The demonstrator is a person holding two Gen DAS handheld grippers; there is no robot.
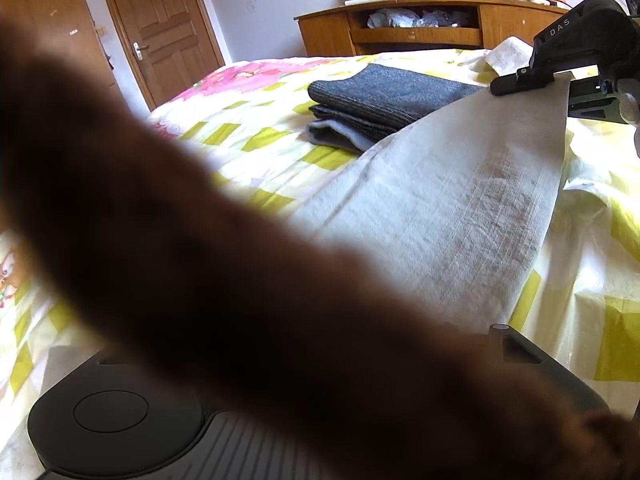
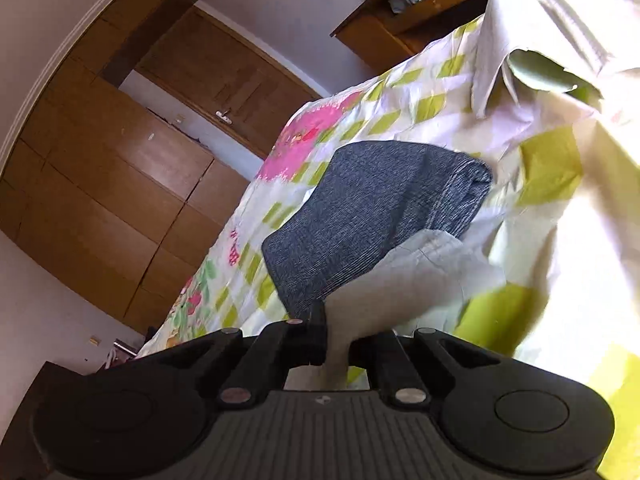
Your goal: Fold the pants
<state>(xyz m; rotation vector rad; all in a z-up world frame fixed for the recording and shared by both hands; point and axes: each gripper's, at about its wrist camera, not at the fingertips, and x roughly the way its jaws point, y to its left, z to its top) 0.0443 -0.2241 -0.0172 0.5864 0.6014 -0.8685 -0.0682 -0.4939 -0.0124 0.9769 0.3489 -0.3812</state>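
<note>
R gripper (image 2: 336, 344) had jaws clamped on cream pants (image 1: 460, 200), frame centre; L gripper's jaws hidden by blur, can't tell. Folded grey garment (image 2: 360, 216) lay on bed (image 1: 260, 128).

Cream pants (image 1: 460, 208) lifted taut above the bedspread (image 1: 256, 152).

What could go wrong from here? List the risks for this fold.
1. The right gripper pinches only the edge of the cream pants; the cloth may slip out as it is carried over.
2. The folded grey garment lies close beside the lifted cloth and could be dragged or covered.
3. A blurred brown shape blocks the left wrist view, so the left gripper's hold cannot be checked.
</note>
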